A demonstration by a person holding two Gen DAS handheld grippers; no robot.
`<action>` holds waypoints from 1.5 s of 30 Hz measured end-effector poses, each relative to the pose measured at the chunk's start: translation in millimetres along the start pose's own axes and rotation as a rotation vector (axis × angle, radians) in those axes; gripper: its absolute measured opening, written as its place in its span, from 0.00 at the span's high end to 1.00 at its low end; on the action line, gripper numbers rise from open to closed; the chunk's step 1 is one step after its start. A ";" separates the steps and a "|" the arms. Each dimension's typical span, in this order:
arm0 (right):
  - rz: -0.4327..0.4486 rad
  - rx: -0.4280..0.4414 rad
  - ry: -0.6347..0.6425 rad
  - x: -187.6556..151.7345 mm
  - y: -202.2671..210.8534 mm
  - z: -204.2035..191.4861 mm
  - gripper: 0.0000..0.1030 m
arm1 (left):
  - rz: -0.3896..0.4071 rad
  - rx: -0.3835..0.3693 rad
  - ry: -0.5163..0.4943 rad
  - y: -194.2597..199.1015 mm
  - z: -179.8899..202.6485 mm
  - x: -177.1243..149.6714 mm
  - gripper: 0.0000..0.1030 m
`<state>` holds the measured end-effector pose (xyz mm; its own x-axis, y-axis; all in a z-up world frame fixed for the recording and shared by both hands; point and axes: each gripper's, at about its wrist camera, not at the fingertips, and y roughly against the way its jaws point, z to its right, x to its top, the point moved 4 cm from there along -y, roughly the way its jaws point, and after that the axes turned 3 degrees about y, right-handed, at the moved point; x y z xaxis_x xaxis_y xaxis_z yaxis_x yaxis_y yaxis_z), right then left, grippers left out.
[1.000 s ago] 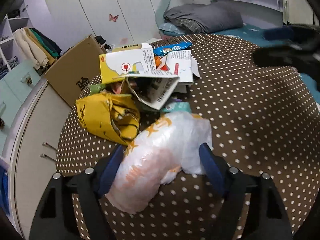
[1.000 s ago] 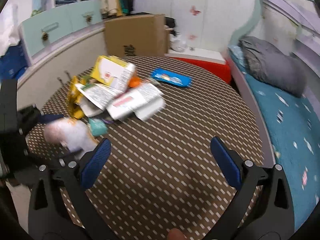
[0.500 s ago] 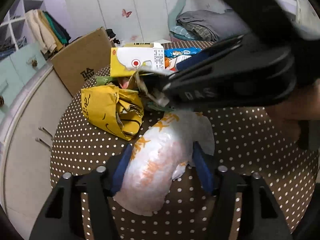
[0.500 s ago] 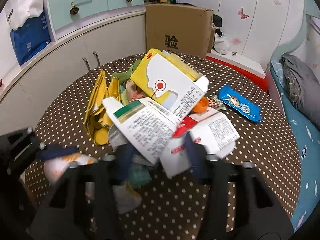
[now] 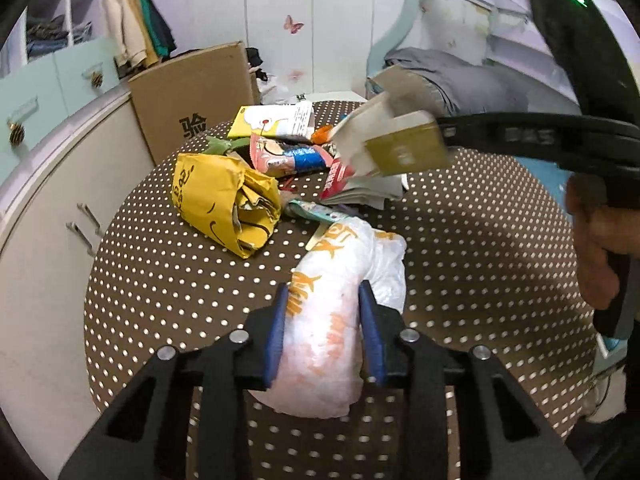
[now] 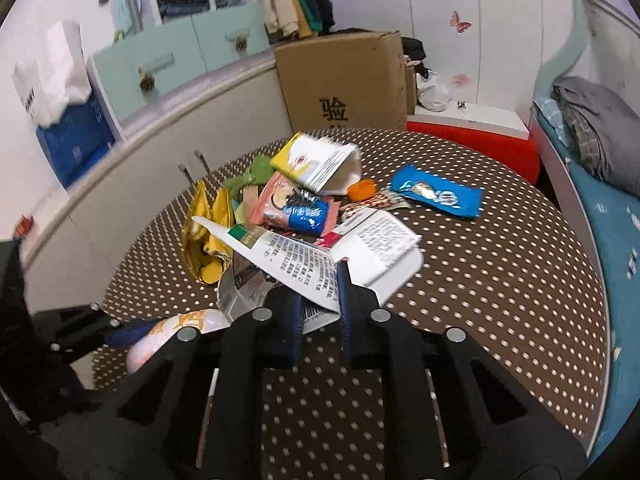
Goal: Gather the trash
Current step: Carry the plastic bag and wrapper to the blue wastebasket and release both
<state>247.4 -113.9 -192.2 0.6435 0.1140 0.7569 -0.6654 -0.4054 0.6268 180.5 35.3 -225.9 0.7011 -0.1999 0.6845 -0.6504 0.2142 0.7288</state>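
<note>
Your left gripper (image 5: 323, 332) is closing, its blue pads pressed into the soft, crinkled white plastic bag with orange print (image 5: 332, 320), which lies at the near edge of the round table (image 5: 460, 248), covered in a brown cloth with white dots. Your right gripper (image 6: 318, 300) is closing too, fingers nearly together and clamped on a flattened white printed carton (image 6: 296, 268) that it holds up off the cloth.

Behind these lies the trash heap: a crumpled yellow paper bag (image 5: 224, 204), a pink-and-blue snack wrapper (image 6: 294, 208) and a yellow-and-white box (image 6: 320, 166). Only the right wrist view shows the glossy blue packet (image 6: 438, 196) lying apart.

Beyond the table stand a cardboard box (image 6: 344, 84), curved cream cabinets (image 5: 44, 216) and a bed with a folded grey blanket (image 6: 596, 136).
</note>
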 end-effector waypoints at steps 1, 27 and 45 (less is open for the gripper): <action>0.010 0.007 -0.007 1.3 5.5 3.2 0.85 | 0.002 -0.005 0.011 1.1 0.5 0.7 0.69; 0.188 -0.125 -0.348 -9.7 141.7 209.2 0.85 | 0.175 -0.128 0.083 12.4 126.6 123.0 0.69; -0.157 -0.291 -0.760 -150.9 18.2 421.3 0.82 | -0.010 -0.250 -0.057 -118.8 261.8 167.8 0.69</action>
<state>297.6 -520.6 -372.9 0.7479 -0.5369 0.3904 -0.5506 -0.1731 0.8166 298.9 -274.0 -192.3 0.6847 -0.2554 0.6826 -0.5459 0.4407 0.7125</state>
